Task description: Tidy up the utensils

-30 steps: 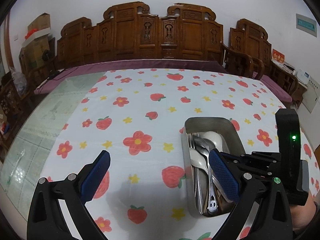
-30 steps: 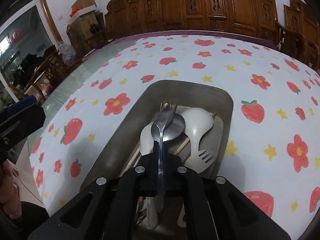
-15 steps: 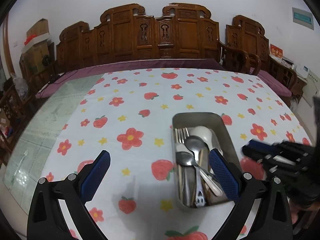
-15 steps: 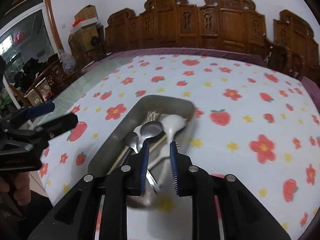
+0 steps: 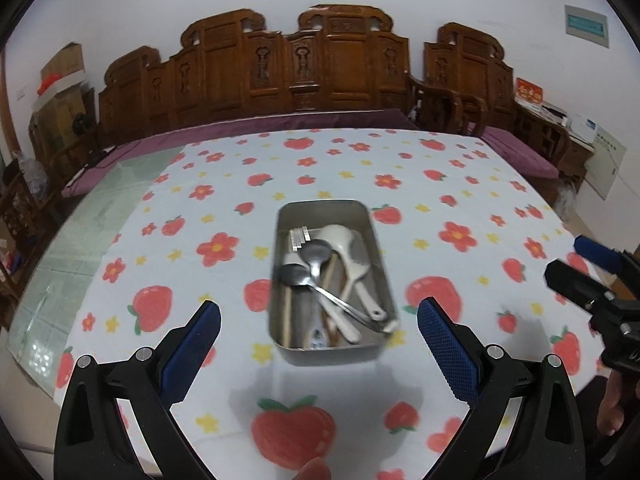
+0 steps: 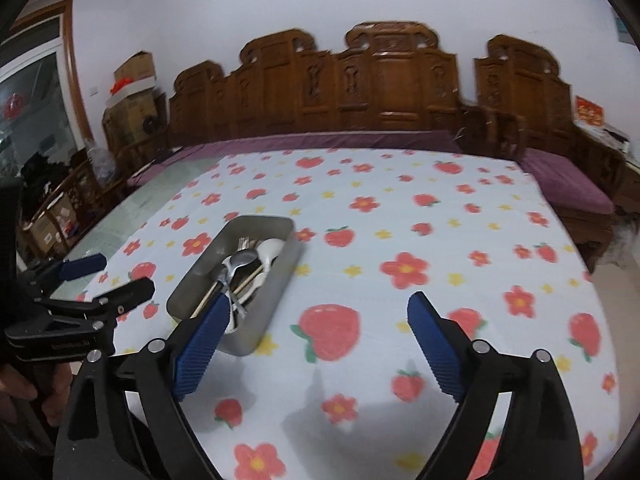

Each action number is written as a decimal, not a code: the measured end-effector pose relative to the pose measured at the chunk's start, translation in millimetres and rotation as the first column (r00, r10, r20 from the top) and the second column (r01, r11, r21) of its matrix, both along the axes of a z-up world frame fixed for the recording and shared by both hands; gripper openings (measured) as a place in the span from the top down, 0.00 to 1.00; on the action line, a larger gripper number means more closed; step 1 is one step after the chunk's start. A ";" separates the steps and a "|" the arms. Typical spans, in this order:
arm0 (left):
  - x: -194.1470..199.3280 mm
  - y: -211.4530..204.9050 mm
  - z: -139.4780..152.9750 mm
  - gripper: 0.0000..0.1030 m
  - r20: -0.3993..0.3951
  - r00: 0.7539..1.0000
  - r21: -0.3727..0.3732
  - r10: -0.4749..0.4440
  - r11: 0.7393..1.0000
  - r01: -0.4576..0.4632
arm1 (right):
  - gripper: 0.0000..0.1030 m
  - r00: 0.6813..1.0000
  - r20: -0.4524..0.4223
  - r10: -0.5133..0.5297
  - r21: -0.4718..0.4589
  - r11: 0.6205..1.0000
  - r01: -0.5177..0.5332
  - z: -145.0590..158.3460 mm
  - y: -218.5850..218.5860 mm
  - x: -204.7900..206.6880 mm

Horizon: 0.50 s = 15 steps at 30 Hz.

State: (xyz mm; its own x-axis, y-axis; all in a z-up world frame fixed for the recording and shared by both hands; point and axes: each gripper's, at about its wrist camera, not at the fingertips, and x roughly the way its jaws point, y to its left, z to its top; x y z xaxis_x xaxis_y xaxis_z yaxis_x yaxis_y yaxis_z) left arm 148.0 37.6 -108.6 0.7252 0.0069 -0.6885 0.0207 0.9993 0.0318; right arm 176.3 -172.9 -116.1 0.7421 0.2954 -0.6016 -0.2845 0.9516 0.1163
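A metal tray (image 5: 282,216) stands on the flowered tablecloth and holds two steel spoons (image 5: 314,249), white plastic spoons (image 5: 352,256), a fork (image 5: 299,236) and wooden chopsticks. In the right wrist view the tray (image 6: 276,224) lies ahead to the left. My left gripper (image 5: 319,330) is open and empty, back from the tray's near end. My right gripper (image 6: 316,322) is open and empty, to the right of the tray; it also shows in the left wrist view (image 5: 576,256) at the right edge.
The table (image 5: 460,184) is covered with a strawberry and flower cloth; its left part is bare glass (image 5: 92,216). Carved wooden chairs (image 5: 340,68) with purple cushions line the far side. Boxes (image 6: 132,80) stand at the back left.
My right gripper let go of the steel spoon into the tray, opened wide and pulled back to the right. Both grippers have drawn back from the tray.
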 end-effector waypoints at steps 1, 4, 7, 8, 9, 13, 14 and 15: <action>-4.6 -6.3 4.3 0.08 0.006 1.000 0.005 -0.011 1.000 0.011 | 0.07 1.000 0.017 -0.011 -0.003 1.000 0.011 6.7 -5.4 -7.4; -19.1 -21.2 19.7 0.08 0.038 0.999 0.013 -0.032 0.999 0.032 | 0.06 0.997 0.068 -0.040 -0.004 0.999 0.040 26.3 -17.1 -26.8; -33.6 -32.1 38.9 0.08 0.075 0.996 0.005 -0.045 0.999 0.045 | 0.06 0.991 0.121 -0.056 0.011 0.998 0.055 49.9 -28.2 -46.8; -39.3 -35.5 46.0 0.08 0.090 0.995 0.002 -0.049 0.999 0.049 | 0.06 0.988 0.141 -0.060 0.014 0.998 0.059 57.7 -31.7 -54.2; -44.3 -38.2 52.2 0.08 0.102 0.993 -0.001 -0.053 0.999 0.053 | 0.06 0.985 0.158 -0.064 0.015 0.998 0.062 64.0 -34.6 -60.5; -63.7 -45.8 75.2 0.08 0.145 0.988 -0.013 -0.061 0.998 0.063 | 0.06 0.974 0.211 -0.083 0.017 0.997 0.081 85.6 -43.3 -82.7; -69.0 -46.8 80.9 0.08 0.158 0.986 -0.016 -0.060 0.998 0.063 | 0.06 0.972 0.218 -0.086 0.018 0.996 0.084 89.1 -44.7 -86.1; -72.4 -47.2 85.0 0.08 0.166 0.984 -0.018 -0.058 0.998 0.062 | 0.06 0.970 0.228 -0.089 0.020 0.996 0.086 93.2 -47.2 -90.5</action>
State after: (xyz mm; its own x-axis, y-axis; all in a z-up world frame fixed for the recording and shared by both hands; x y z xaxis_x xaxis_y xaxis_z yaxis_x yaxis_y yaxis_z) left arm 75.7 -9.6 -23.6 0.8277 -0.0546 -0.5584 0.0771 0.9969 0.0168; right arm 85.8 -220.2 -22.9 0.8829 0.2283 -0.4103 -0.2203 0.9731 0.0674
